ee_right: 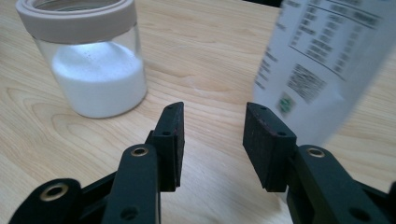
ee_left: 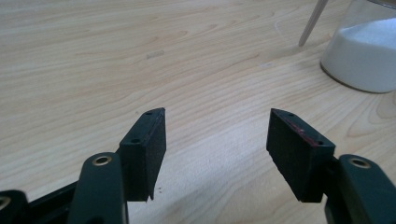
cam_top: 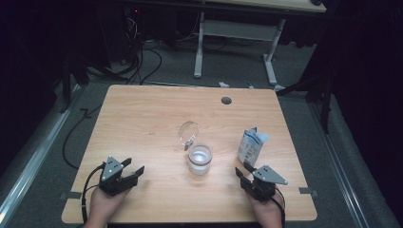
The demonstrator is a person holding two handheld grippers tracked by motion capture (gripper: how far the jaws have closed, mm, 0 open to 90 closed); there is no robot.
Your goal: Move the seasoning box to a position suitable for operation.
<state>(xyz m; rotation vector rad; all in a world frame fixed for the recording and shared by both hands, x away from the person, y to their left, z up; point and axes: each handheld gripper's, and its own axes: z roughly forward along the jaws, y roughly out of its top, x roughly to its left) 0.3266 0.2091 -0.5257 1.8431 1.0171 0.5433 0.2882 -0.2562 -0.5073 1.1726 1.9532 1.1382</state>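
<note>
A: Carton (ee_right: pixel 322 65) is standing just past the right tool (ee_right: pixel 212 140), isn't it?

B: Yes. In the right gripper view the right tool's two black jaws are standing apart with nothing between them, and the white printed carton is rising just beyond the right-hand jaw, blurred. I cannot tell if it is touching the pad.

A: And from above?

B: The high view is showing the carton (cam_top: pixel 250 145) upright on the right part of the worktop (cam_top: pixel 142 118), its top folded open, with the right tool (cam_top: pixel 244 175) just in front of it, in the person's right hand (cam_top: pixel 268 211).

A: The left tool?

B: The left tool (ee_left: pixel 217 154) is gaping wide over bare wood, holding nothing. The high view is placing it (cam_top: pixel 130 171) near the front left edge, well apart from the jar.

A: What about that jar?

B: Jar (cam_top: pixel 199 159) is sitting mid-worktop, between the two tools. The right gripper view is showing it close up (ee_right: pixel 91 60): clear glass, a pale thick rim, white powder filling the lower half. The left gripper view is catching its base (ee_left: pixel 362 56) at the right edge.

A: Lid?

B: A round clear lid (cam_top: pixel 188 131) is standing open behind the jar in the high view.

A: Surfaces?

B: The jaw pads are looking matte and rough; the worktop is light wood grain, smooth, with a round hole (cam_top: pixel 226 100) near its far edge.
</note>
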